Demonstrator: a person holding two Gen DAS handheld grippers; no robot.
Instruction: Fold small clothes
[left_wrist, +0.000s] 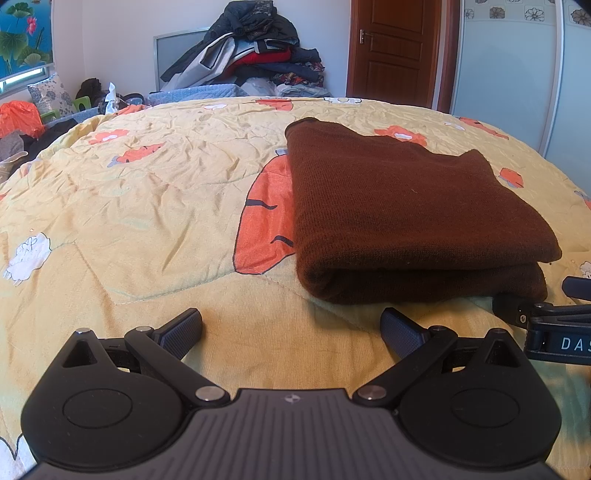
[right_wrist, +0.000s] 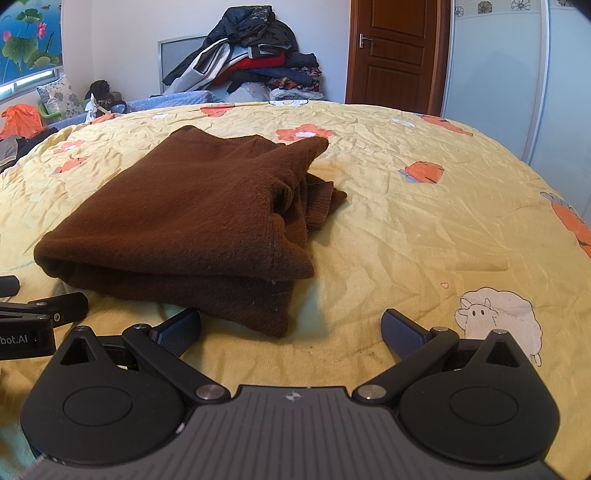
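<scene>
A folded dark-brown knitted garment (left_wrist: 413, 210) lies on a wrinkled yellow quilt printed with orange shapes and white sheep (left_wrist: 147, 206). In the left wrist view it occupies the centre-right of the frame; in the right wrist view it sits centre-left (right_wrist: 184, 218), with loose ribbed edges spilling from its right side.

The left gripper (left_wrist: 291, 328) stands wide open at the bottom of its frame — both fingers are spread over bare quilt and hold nothing. The right gripper (right_wrist: 291, 328) is equally spread and empty; its left finger (right_wrist: 181, 330) lies just beside the garment's near corner, though contact cannot be determined.

A heaped pile of mixed clothing (left_wrist: 255, 48) fills the upper centre, and a brown wooden door (left_wrist: 391, 48) stands upper right.
</scene>
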